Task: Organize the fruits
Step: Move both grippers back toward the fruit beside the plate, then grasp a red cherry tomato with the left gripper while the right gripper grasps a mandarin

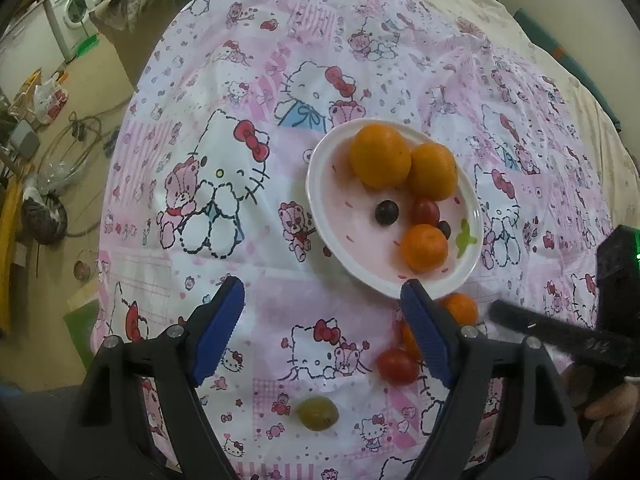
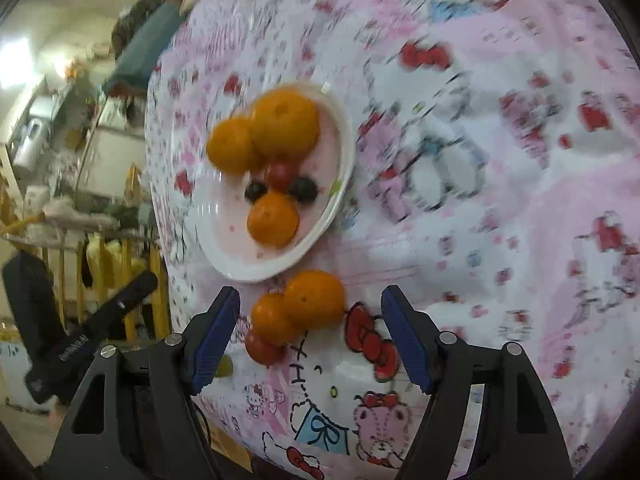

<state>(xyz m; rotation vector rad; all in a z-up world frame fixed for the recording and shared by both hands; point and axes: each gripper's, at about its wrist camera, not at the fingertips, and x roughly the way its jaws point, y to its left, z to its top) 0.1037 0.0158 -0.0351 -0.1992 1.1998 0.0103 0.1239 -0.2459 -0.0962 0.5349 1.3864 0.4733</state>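
Both grippers' jaws are spread, empty; the oranges (image 2: 314, 299) beside the plate (image 2: 344, 136) could be nudged away on the soft cloth (image 2: 500, 240).

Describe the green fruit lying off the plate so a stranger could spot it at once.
Start at the white plate of fruit on the Hello Kitty cloth. Come toward the camera, past the oranges and red cherry tomato lying on the cloth just off its rim. The green grape lies alone, nearest the camera, between the left gripper fingers: the only yellow-green fruit, apart from the rest.
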